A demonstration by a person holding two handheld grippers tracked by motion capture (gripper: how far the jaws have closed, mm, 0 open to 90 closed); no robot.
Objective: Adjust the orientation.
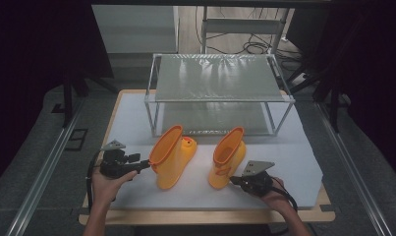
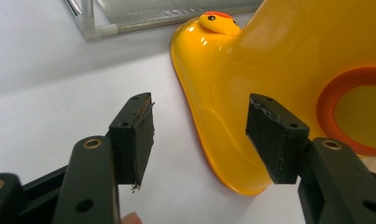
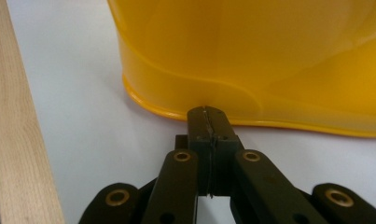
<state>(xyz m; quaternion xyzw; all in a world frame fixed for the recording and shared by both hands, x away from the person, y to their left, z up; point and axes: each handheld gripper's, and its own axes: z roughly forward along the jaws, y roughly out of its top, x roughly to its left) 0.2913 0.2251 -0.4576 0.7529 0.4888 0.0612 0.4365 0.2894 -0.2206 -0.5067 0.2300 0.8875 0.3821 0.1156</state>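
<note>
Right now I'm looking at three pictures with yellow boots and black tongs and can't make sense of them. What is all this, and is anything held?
A person holds a two-jaw tool in each hand. The wide picture looks down from above; the other two come from cameras riding on each tool. On the white table mat stand two glossy yellow rubber boots with orange rims, the left boot and the right boot, before a metal-framed shelf rack. The left gripper is open beside the left boot. The right gripper is shut, its tip at the right boot's sole edge. Nothing is held.

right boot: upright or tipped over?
Upright. The right boot stands on its sole on the white mat, orange-rimmed opening facing up.
</note>
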